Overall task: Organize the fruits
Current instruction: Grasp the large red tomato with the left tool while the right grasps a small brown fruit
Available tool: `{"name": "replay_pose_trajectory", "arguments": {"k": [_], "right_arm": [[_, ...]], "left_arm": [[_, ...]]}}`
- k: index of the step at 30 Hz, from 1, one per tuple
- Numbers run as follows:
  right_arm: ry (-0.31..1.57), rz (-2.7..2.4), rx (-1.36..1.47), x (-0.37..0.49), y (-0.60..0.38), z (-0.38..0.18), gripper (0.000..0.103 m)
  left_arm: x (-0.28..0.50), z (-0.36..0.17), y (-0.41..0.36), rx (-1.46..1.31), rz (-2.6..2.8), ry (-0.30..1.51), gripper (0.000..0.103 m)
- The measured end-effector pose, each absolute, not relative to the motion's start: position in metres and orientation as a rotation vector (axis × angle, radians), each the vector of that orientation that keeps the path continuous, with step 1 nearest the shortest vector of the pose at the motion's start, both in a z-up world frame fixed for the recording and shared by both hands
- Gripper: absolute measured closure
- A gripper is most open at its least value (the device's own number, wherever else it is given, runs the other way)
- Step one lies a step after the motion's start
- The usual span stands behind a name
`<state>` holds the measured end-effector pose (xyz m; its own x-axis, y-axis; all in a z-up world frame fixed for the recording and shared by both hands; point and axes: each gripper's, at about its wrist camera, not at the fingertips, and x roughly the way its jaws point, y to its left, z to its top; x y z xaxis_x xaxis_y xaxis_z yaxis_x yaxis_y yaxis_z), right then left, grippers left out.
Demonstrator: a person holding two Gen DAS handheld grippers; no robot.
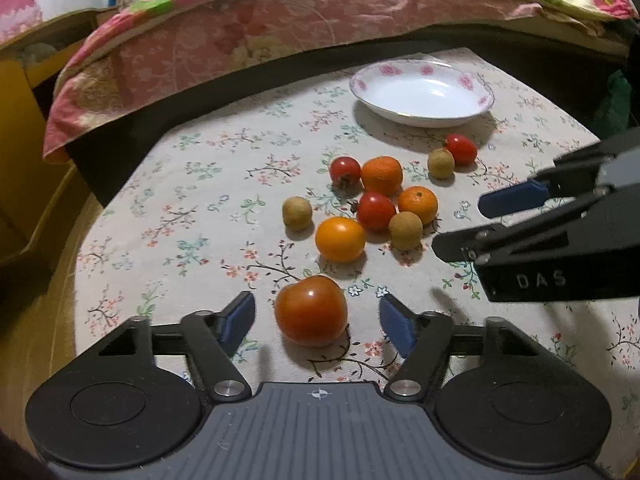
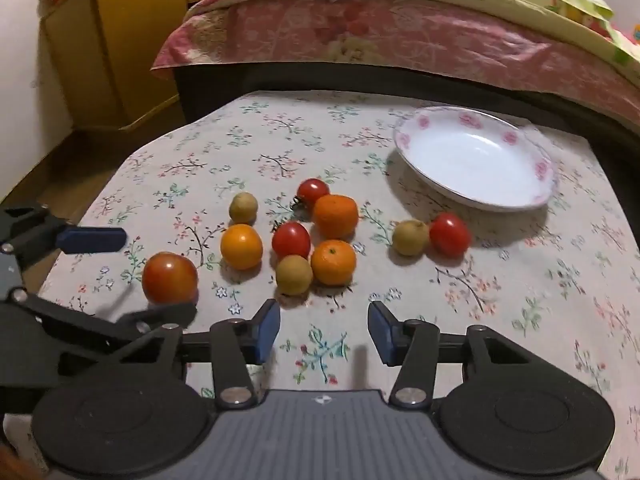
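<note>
A large red-orange tomato (image 1: 311, 311) lies on the floral tablecloth between the blue pads of my left gripper (image 1: 316, 300), which is open, with a gap on each side of the fruit. Beyond it sits a cluster of small oranges (image 1: 340, 239), cherry tomatoes (image 1: 375, 211) and brown longans (image 1: 405, 230). Another longan (image 1: 440, 163) and cherry tomato (image 1: 461, 149) lie nearer the white rose-rimmed plate (image 1: 420, 120), which holds nothing. My right gripper (image 2: 324, 308) hovers open over bare cloth, just short of a longan (image 2: 294, 275) and an orange (image 2: 333, 262).
The table's far edge meets a bed draped in a pink floral quilt (image 1: 240, 40). A yellow wooden cabinet (image 2: 116, 52) stands at the left beyond the table (image 2: 280, 136). Bare cloth lies right of the fruit and in front of the plate (image 2: 472, 200).
</note>
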<state>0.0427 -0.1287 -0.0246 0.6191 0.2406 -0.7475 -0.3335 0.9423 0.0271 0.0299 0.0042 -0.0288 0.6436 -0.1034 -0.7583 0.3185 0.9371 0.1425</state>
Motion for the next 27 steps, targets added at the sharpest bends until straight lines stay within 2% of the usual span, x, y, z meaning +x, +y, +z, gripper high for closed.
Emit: {"name": "replay_pose_trajectory", "arguments": {"k": [9, 17, 22, 27], "right_arm": [[0.844, 0.403, -0.114, 0.056, -0.13, -0.031, 0.055], [0.847, 0.479, -0.086, 0.066, -0.118, -0.039, 0.055], [0.847, 0.468, -0.073, 0.075, -0.116, -0.048, 0.063], [0.834, 0.446, -0.08, 0.08, -0.116, -0.049, 0.077]], "left_arm": [[0.043, -0.04, 0.006, 0.235, -0.227, 0.904, 0.041], [0.047, -0.043, 0.008, 0.204, -0.229, 0.916, 0.043], [0.049, -0.044, 0.01, 0.176, -0.228, 0.925, 0.039], [0.049, -0.044, 0.011, 0.17, -0.228, 0.926, 0.04]]}}
